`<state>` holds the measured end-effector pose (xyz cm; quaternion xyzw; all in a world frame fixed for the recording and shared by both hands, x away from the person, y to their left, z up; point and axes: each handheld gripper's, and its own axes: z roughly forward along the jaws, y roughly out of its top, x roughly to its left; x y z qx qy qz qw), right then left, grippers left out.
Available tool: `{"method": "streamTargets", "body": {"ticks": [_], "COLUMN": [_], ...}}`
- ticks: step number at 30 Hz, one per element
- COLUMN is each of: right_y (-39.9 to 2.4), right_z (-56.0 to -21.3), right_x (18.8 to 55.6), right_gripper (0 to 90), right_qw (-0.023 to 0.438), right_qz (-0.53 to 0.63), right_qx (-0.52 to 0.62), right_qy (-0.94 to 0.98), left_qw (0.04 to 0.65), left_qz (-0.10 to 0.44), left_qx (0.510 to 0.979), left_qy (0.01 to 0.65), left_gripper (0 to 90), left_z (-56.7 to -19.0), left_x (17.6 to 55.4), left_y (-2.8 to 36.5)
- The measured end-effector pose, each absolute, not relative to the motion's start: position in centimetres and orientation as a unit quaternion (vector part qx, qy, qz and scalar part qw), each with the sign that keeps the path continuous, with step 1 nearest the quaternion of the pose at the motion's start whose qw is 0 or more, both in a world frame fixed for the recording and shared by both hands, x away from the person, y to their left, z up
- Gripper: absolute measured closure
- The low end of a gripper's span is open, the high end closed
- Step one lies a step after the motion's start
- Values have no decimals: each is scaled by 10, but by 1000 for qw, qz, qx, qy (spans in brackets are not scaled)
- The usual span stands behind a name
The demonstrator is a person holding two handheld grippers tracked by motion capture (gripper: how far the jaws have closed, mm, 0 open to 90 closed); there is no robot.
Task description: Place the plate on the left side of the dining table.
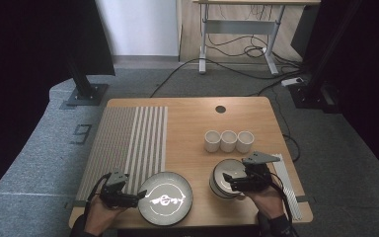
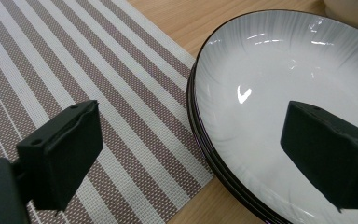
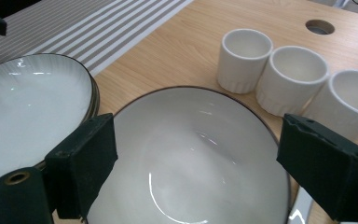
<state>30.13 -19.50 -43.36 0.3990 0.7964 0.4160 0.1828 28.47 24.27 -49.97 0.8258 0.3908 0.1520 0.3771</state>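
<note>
A stack of shallow white plates with dark rims [image 1: 165,198] [image 2: 279,93] [image 3: 28,112] sits at the table's front, just right of a striped placemat [image 1: 123,145] [image 2: 74,70]. My left gripper [image 1: 137,196] [image 2: 191,154] is open at the stack's left rim, one jaw over the mat, the other over the top plate. A stack of white bowls [image 1: 223,177] [image 3: 191,158] stands front right. My right gripper [image 1: 229,183] [image 3: 196,172] is open just above the top bowl, its jaws over the bowl's opposite sides. Three white ribbed cups [image 1: 228,140] [image 3: 289,77] stand in a row behind the bowls.
A rolled striped mat [image 1: 286,185] lies along the table's right edge. A round cable hole [image 1: 220,109] [image 3: 320,26] is at the far middle of the wooden table [image 1: 197,123]. Black stands and a desk with cables are on the floor beyond.
</note>
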Motion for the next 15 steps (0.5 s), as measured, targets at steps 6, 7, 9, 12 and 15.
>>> {"method": "streamTargets", "body": {"ticks": [6, 7, 9, 12, 15], "right_y": [-181, -178, -173, -165, -158], "right_z": [-433, -432, -430, -429, -428], "right_x": [301, 301, 302, 302, 302], "right_gripper": [131, 133, 136, 151, 171], "right_qw": [180, 181, 181, 182, 179], "right_qz": [417, 418, 418, 419, 419], "right_qx": [385, 383, 377, 368, 362], "right_qy": [803, 804, 807, 810, 813], "left_qw": [377, 376, 373, 371, 371], "left_qz": [153, 153, 152, 154, 154], "left_qx": [826, 826, 827, 828, 828], "left_qy": [391, 391, 392, 391, 390], "left_gripper": [136, 142, 144, 157, 171], "left_z": [-500, -501, -501, -502, -503], "left_x": [284, 284, 284, 284, 283], "left_y": [241, 241, 241, 239, 239]}}
